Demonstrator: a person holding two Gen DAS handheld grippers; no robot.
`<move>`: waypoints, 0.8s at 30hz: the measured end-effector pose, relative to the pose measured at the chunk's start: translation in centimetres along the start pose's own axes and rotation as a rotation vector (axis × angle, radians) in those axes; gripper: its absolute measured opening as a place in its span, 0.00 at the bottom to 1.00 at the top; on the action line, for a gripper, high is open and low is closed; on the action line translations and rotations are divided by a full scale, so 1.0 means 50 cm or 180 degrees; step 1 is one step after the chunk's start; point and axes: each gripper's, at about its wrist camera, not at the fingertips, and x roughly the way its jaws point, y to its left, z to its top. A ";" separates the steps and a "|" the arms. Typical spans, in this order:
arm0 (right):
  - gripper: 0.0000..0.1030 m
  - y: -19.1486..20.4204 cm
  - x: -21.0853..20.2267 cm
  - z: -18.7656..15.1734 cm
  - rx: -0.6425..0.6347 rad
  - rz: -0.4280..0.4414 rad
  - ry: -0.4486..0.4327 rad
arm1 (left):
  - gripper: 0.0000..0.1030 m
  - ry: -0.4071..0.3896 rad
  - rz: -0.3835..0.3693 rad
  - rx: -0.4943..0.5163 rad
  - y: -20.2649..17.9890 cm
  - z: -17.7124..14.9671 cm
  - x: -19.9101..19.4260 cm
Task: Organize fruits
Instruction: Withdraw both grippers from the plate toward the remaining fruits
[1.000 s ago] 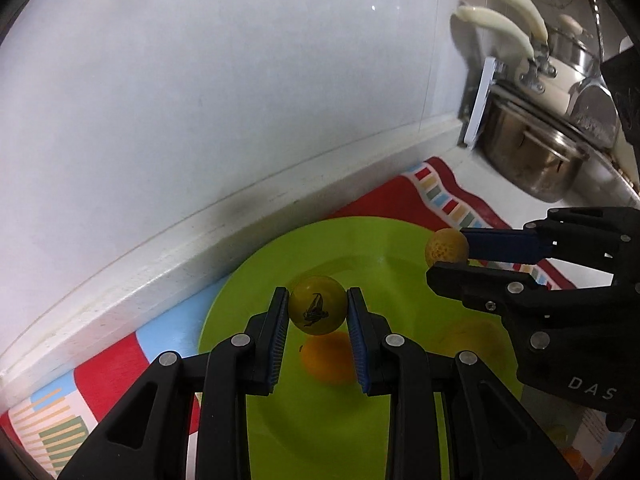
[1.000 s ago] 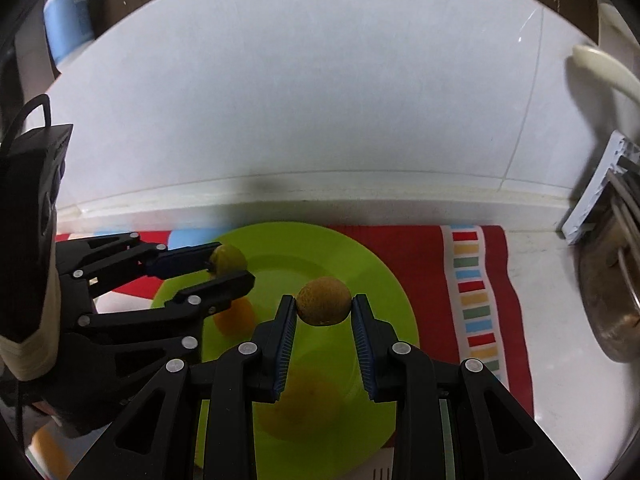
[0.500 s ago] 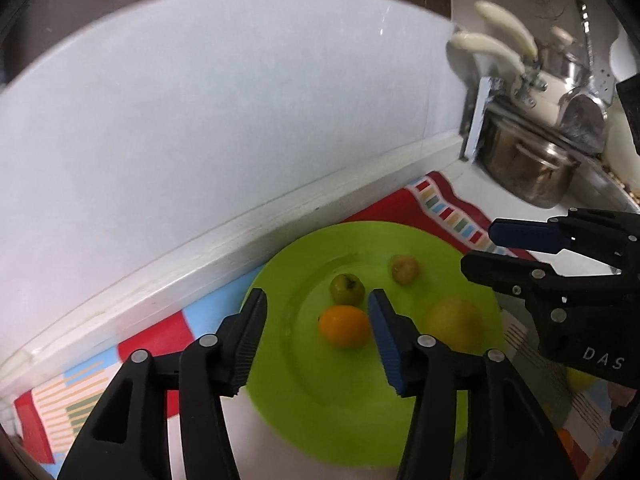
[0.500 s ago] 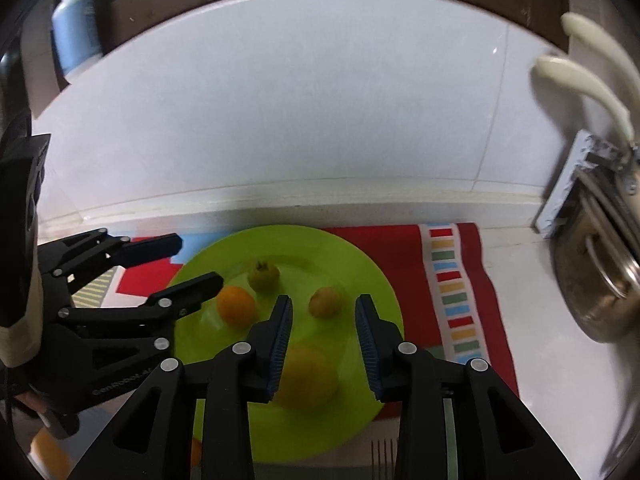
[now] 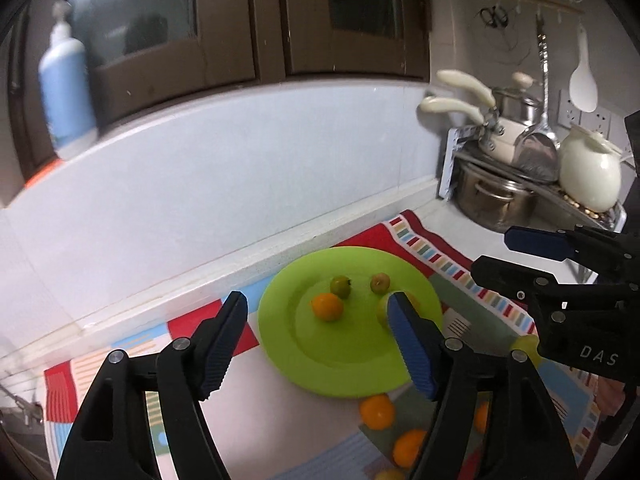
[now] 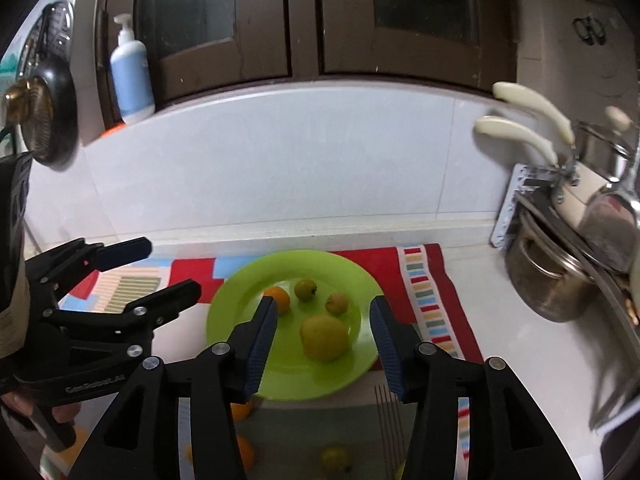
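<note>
A lime-green plate (image 5: 348, 364) (image 6: 236, 304) lies on a striped mat and holds an orange (image 5: 327, 307) (image 6: 281, 298), a small green fruit (image 5: 340, 286) (image 6: 305, 290), a small brownish fruit (image 5: 379, 282) (image 6: 337, 303) and a larger yellow fruit (image 6: 324, 337). My left gripper (image 5: 318, 304) (image 6: 172, 268) hangs above and in front of the plate, its jaws opening with nothing between them. My right gripper (image 6: 324, 306) (image 5: 492, 254) hovers beside it on the right, its jaws also opening and holding nothing.
Loose oranges (image 5: 377, 411) (image 5: 408, 447) and a yellow-green fruit (image 6: 336, 458) lie on the mat (image 5: 440, 264) in front of the plate. A steel pot (image 5: 496, 200), a white jug (image 5: 588, 176) and pans stand at the right. A lotion bottle (image 6: 132, 76) sits on the ledge above the tiled wall.
Each gripper held a small fruit over the plate; both have let go, and the fruits now rest on the plate. Both grippers have opened and drawn back and upward.
</note>
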 end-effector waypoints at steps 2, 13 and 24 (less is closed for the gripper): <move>0.54 0.003 -0.028 -0.010 0.0026 -0.0023 -0.0051 | 0.75 -0.0068 0.0046 -0.0001 -0.004 -0.008 -0.030; 0.62 0.041 -0.138 -0.072 -0.0046 -0.0195 -0.0205 | 0.83 -0.0113 0.0169 -0.0008 -0.033 -0.071 -0.128; 0.62 0.047 -0.178 -0.151 0.0056 -0.0265 -0.0079 | 0.87 -0.0042 0.0178 0.0025 -0.059 -0.155 -0.177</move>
